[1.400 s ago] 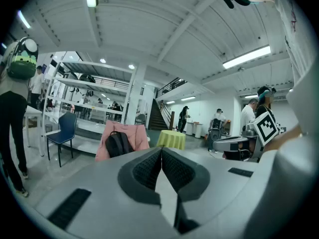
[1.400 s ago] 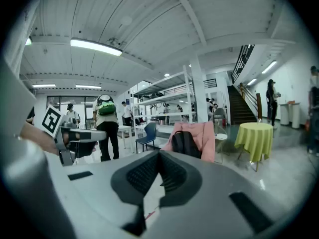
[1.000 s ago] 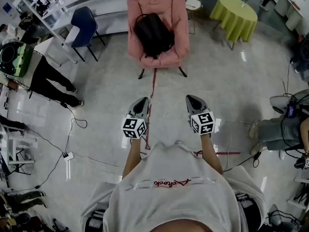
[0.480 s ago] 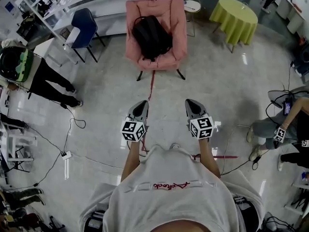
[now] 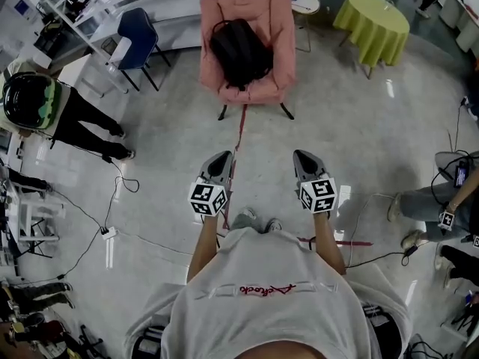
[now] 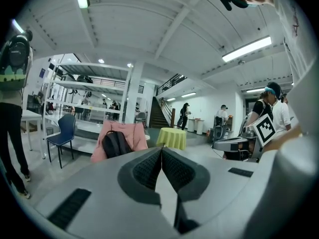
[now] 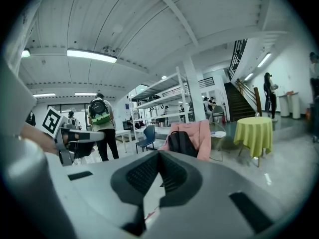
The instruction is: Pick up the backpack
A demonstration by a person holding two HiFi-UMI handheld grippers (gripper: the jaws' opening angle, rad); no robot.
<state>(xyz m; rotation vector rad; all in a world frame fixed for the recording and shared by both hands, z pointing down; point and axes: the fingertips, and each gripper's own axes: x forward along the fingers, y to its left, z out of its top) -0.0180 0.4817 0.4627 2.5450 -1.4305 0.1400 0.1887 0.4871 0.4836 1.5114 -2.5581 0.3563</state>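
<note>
Far ahead on the pink armchair [image 5: 254,90] leans the backpack [image 5: 239,51]. The left gripper [image 5: 222,157] and right gripper [image 5: 301,155], jaws closed on nothing, have edged forward, the approach barely begun.

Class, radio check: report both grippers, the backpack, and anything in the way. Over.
Left gripper, right gripper: shut, empty. Backpack on pink armchair, ahead, untouched. Only a red floor line between.

Pink armchair [image 5: 281,47] stands between blue chair [image 5: 139,30], green table [image 5: 372,22].
</note>
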